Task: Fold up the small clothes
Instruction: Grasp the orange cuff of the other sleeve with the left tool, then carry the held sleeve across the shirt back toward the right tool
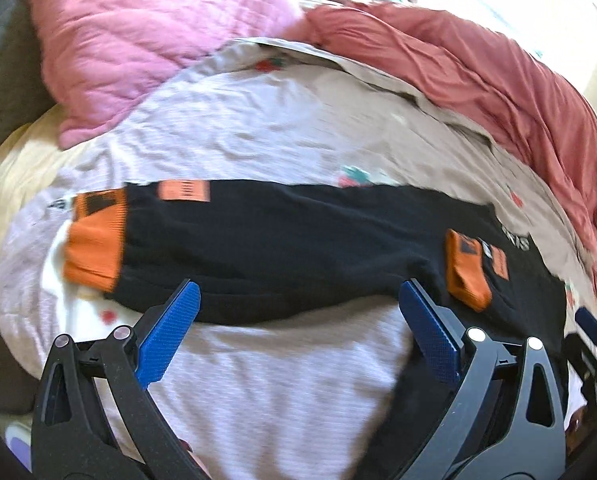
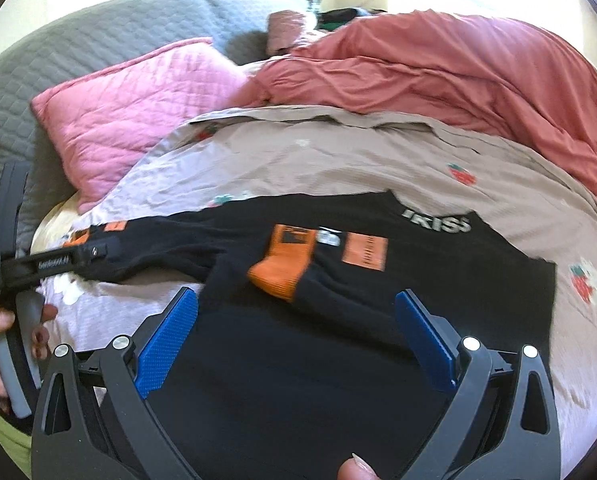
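A: Black top (image 2: 338,264) with orange cuffs, spread flat on the bedsheet (image 2: 338,152) — its body runs right under the right gripper (image 2: 296,334) and fills the gap between those 2 blue fingers (image 2: 166,340).

B: And the left gripper (image 1: 298,320)?

A: Wide apart too, gripping nothing. A long sleeve lies across just ahead of its fingertips, with 1 orange cuff (image 1: 94,240) beyond the left finger and a second cuff (image 1: 468,268) folded in just past the right finger.

B: How will it handle?

A: Looks like soft, light knit — limp, so it should sag and drag on the sheet rather than hold a shape. The ribbed cuffs look thicker, a firmer bite. I'd pinch a cuff or a hem edge, not the flat middle, where the fingers would likely bunch 2 layers.

B: Around it?

A: Pink pillow (image 2: 138,112) ahead to the left of the fingers, rumpled coral duvet (image 2: 458,80) ahead to the right, well apart from the top. A hand (image 2: 2,344) holds the left gripper's handle.
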Demonstrator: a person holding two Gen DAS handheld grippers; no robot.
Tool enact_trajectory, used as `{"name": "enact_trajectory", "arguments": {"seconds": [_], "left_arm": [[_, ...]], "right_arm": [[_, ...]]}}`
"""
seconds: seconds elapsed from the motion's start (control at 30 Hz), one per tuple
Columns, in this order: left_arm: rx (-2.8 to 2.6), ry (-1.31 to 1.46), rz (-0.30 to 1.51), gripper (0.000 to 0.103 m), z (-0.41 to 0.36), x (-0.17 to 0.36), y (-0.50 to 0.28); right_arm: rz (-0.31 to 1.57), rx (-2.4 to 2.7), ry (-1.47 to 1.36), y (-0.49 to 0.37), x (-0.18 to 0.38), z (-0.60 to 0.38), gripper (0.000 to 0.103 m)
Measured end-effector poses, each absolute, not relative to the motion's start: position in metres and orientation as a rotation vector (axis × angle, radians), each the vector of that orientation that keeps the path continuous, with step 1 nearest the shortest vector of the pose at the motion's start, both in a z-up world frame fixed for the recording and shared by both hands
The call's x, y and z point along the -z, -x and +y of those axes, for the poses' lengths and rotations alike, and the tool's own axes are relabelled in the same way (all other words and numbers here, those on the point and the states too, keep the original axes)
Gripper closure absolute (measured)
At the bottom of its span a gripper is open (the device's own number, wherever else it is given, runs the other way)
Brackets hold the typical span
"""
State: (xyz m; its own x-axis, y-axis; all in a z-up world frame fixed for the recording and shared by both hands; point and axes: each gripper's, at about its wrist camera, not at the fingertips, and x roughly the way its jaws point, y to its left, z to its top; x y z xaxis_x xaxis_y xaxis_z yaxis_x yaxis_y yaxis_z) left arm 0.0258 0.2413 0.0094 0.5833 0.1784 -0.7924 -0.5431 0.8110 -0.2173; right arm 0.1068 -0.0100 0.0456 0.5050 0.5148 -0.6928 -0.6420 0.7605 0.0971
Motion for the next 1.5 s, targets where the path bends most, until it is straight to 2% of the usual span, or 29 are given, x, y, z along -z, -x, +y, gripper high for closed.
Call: {"name": "enact_trajectory", "arguments": {"seconds": [0.5, 0.57, 0.63, 0.67, 0.87, 0.9, 0.93, 1.2, 1.5], "left_arm": [[-0.669, 0.627, 0.836, 0.010, 0.322, 0.007, 0.029], [-0.685, 0.652, 0.828, 0.016, 0.329, 0.012, 0.032], [-0.696, 0.672, 0.824, 0.031, 0.333, 0.018, 0.033], [-0.700, 0.689, 0.829, 0.034, 0.336, 0.023, 0.032], [-0.751, 0.710, 0.783, 0.076, 0.344, 0.032, 0.030], [-0.731, 0.715, 0.761, 0.088, 0.343, 0.029, 0.031], [-0.715, 0.713, 0.743, 0.093, 0.341, 0.026, 0.031], [-0.546, 0.633, 0.595, 0.095, 0.295, -0.030, 0.021], [-0.294, 0.490, 0.604, 0.095, 0.204, -0.068, -0.048]], "right_arm": [[0.774, -0.850, 0.250, -0.075, -0.040, 0.059, 0.005], [0.776, -0.857, 0.247, -0.073, -0.039, 0.059, 0.005], [0.782, -0.855, 0.242, -0.072, -0.037, 0.057, 0.005], [0.787, -0.851, 0.238, -0.072, -0.036, 0.054, 0.005], [0.814, -0.806, 0.200, -0.078, -0.029, 0.033, 0.005], [0.817, -0.796, 0.188, -0.080, -0.028, 0.028, 0.005], [0.820, -0.790, 0.177, -0.081, -0.028, 0.025, 0.005], [0.839, -0.709, 0.049, -0.098, -0.026, -0.021, 0.005], [0.852, -0.544, -0.093, -0.121, -0.025, -0.095, 0.005]]}}
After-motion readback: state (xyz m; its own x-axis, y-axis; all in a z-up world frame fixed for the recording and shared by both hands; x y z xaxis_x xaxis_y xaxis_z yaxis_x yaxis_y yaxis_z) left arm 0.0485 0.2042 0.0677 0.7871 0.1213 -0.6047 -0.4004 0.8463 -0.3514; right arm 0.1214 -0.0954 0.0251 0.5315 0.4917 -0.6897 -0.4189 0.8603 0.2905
